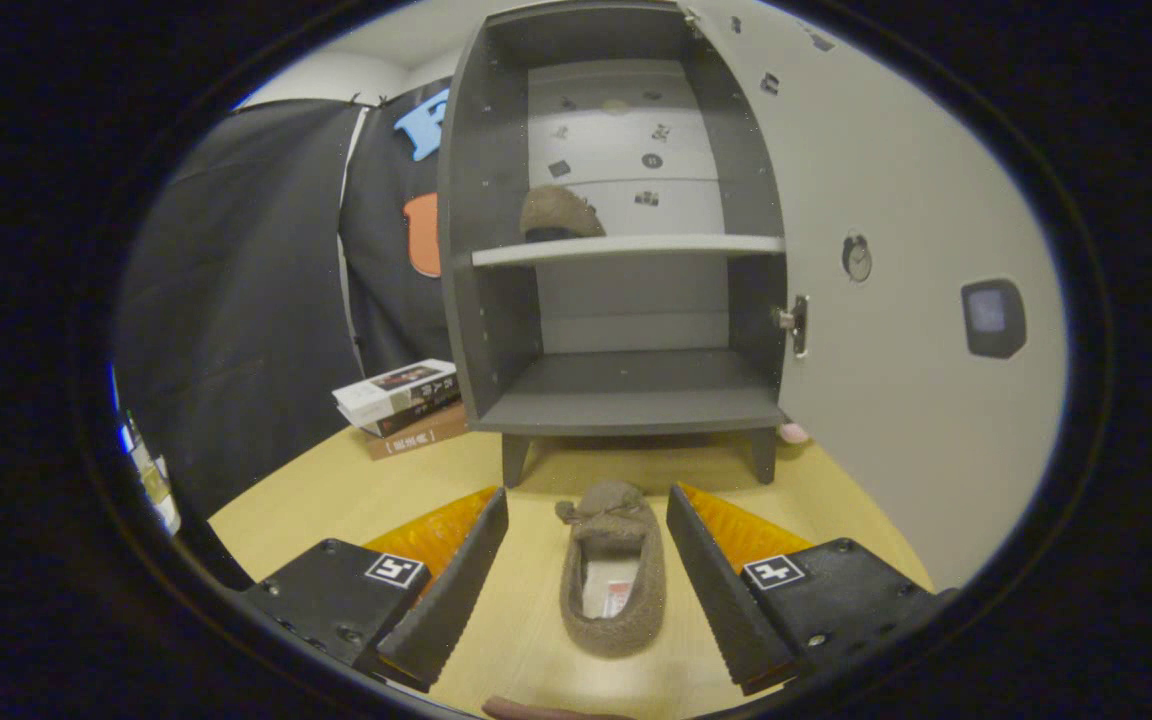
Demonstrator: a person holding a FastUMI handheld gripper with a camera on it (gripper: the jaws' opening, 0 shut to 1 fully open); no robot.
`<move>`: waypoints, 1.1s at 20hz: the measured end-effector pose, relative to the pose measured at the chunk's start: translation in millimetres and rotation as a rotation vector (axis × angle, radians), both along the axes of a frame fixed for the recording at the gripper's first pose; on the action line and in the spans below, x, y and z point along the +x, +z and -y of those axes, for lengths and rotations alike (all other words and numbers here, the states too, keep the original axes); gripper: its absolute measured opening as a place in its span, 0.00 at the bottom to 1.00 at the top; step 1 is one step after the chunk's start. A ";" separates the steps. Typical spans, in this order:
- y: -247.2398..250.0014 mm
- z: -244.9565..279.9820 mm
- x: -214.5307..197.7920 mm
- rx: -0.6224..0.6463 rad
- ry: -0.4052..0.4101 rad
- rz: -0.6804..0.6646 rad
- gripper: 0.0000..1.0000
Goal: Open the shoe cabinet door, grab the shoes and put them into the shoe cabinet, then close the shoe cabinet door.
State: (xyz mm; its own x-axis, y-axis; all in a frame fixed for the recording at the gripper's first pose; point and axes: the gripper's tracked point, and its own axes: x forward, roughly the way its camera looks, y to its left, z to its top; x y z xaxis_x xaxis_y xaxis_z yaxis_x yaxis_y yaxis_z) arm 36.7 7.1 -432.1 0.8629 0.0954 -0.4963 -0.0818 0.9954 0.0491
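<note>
A brown fuzzy slipper (613,570) lies on the wooden table (336,500), toe pointing toward the cabinet. It rests between my two fingers, and neither finger touches it. My gripper (586,515) is open wide around it. Beyond the fingers stands the dark grey shoe cabinet (626,400) with its pale door (896,330) swung open to the right. A second brown slipper (558,213) sits on the white upper shelf (636,246), toward its left side. The lower compartment holds nothing.
A stack of books (404,405) lies on the table left of the cabinet. The open door carries a hinge (794,322), a round lock and a dark square patch. Something small and pink (793,432) shows by the cabinet's right foot.
</note>
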 end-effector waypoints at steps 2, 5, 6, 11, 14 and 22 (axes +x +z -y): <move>-35.9 -1.4 4.4 -0.035 -0.005 -0.079 0.95; -76.2 -2.5 14.2 -0.070 -0.017 -0.167 0.88; -88.8 -3.2 15.8 -0.072 -0.018 -0.213 0.78; -119.4 -18.1 38.9 0.026 -0.009 -0.292 0.26; -118.1 -15.2 33.9 0.081 -0.023 -0.299 0.08; -43.8 2.7 7.8 0.098 -0.034 -0.210 0.07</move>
State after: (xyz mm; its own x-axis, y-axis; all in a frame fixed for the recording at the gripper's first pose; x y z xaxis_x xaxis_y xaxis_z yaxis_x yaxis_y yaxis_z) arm 44.4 4.4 -475.9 0.7452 0.1243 -0.6551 -0.0256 0.9871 0.1582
